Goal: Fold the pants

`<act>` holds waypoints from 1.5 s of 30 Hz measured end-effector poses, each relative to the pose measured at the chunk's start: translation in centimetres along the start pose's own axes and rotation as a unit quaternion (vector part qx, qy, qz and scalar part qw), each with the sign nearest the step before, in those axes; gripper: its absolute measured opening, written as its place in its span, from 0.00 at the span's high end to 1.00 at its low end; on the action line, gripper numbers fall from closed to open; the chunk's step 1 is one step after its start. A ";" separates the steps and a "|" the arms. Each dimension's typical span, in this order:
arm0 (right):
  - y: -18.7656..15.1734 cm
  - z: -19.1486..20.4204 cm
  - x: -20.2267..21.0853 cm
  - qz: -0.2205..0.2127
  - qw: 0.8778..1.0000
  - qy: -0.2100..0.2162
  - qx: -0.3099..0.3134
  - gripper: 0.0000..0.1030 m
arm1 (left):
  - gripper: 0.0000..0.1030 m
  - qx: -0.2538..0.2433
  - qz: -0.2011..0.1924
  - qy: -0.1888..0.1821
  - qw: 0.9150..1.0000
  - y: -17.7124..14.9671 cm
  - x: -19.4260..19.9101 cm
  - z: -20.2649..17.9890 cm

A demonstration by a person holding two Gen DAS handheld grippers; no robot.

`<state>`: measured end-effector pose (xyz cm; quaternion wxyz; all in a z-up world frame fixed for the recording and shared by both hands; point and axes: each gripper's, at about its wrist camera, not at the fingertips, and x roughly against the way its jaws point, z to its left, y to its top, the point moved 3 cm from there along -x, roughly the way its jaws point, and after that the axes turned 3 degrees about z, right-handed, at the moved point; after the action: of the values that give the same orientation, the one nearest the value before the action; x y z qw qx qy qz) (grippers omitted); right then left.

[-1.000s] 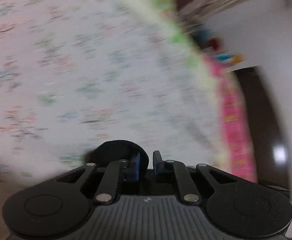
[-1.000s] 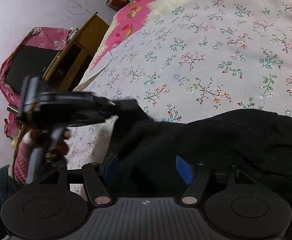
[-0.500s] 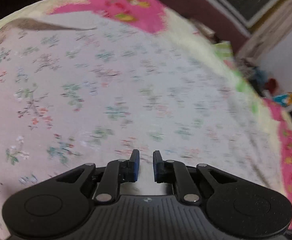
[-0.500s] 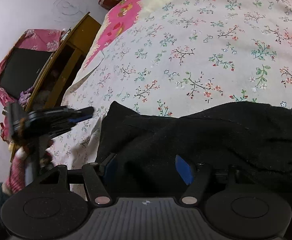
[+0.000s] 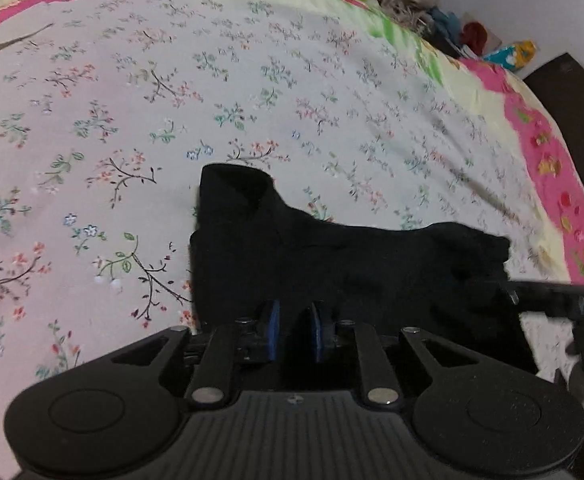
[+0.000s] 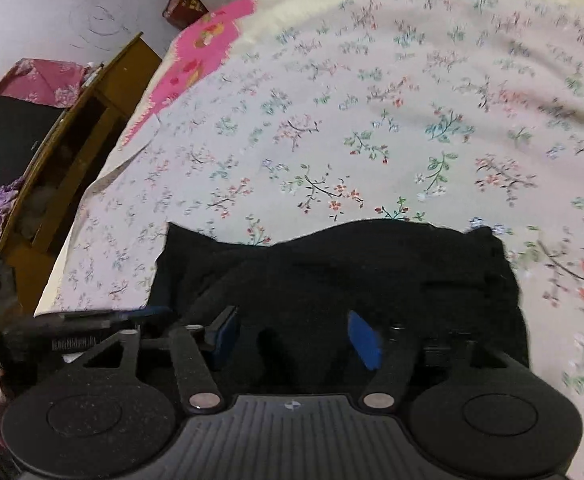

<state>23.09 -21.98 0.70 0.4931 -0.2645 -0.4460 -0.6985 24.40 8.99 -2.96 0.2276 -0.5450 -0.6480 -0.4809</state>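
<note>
I am swinging my left gripper (image 5: 294, 330) back over the black pants (image 5: 332, 256), where a second ago its camera was seeing little but the flowered bedsheet (image 5: 132, 120) with the jaws nearly pinched together. Now those jaws are opening a little, with dark cloth lying under them, and I think nothing is caught between the pads, though black on black makes that hard to read. The pants are lying bunched on the sheet at about 6 o'clock in both views, one corner sticking up toward 11 o'clock in the left view. My right gripper (image 6: 296, 334) is hovering half open over the near edge of the pants (image 6: 332, 272), as it was a moment ago, and I am seeing no cloth pressed by its pads. In its view my left gripper (image 6: 104, 320) is coming in at 9 o'clock. To me this means one fold is laid down and both tongs are lining up for the next grab.
</note>
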 end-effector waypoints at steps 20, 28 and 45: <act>-4.0 -2.5 3.5 -0.045 0.999 -0.025 -0.006 0.51 | 0.62 -0.037 -0.010 0.042 0.998 -3.5 0.1 -4.5; -4.8 0.3 5.4 -0.092 0.996 -0.008 0.002 0.40 | 0.47 -0.075 -0.063 0.064 0.993 -2.9 1.9 -8.7; -6.8 -0.7 3.7 -0.146 0.987 -0.048 -0.036 0.20 | 0.27 -0.093 -0.130 0.133 0.978 -5.0 0.0 -8.2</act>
<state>15.50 -23.53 0.94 0.3541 -0.2470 -0.4773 -0.7653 17.89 2.13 -1.25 0.1954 -0.4059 -0.6300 -0.6326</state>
